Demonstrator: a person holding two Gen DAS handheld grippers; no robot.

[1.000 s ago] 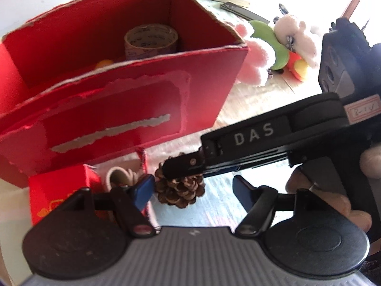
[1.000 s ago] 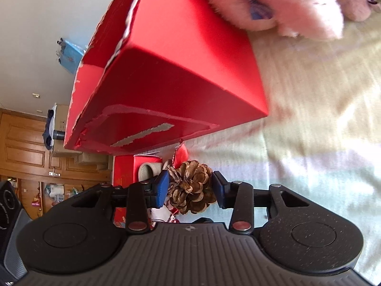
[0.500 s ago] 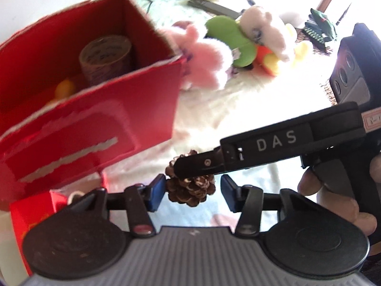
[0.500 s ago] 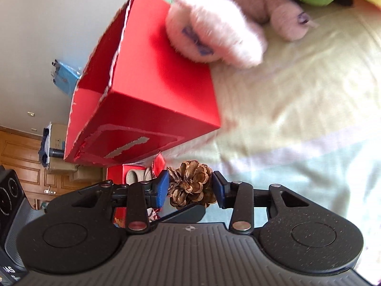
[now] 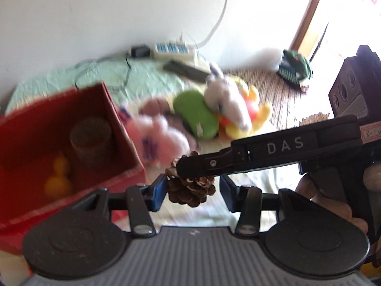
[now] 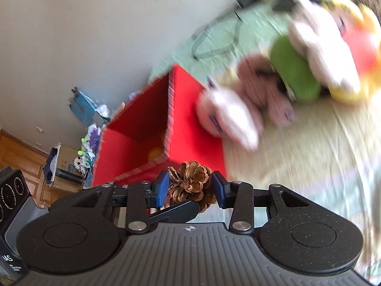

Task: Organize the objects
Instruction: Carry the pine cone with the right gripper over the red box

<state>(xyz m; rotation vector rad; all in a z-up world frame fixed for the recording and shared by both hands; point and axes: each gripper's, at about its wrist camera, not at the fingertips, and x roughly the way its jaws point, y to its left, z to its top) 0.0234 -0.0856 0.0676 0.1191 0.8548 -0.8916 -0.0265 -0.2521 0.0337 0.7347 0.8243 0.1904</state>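
Two tongs meet at one cone point(image 6: 190, 186). The right tongs point(image 6: 191, 187) are clamped on it, a blue pad point(image 6: 163, 186) pressed to each flank. The left tongs point(image 5: 193, 193) bracket the same cone from another angle: one pad touches the scales and a thin slit shows at the other, so there is no clamp. The cone is held off the bed point(image 6: 297, 143), just near and right of the red box's point(image 5: 123, 128) near corner. The box is open-topped, with a tape roll point(image 5: 91, 138) and a blurred yellow thing point(image 5: 57, 178) inside. Plush toys point(image 5: 221, 109) lie right of the box, touching its wall. A power strip point(image 5: 173, 50) lies far back by the wall.
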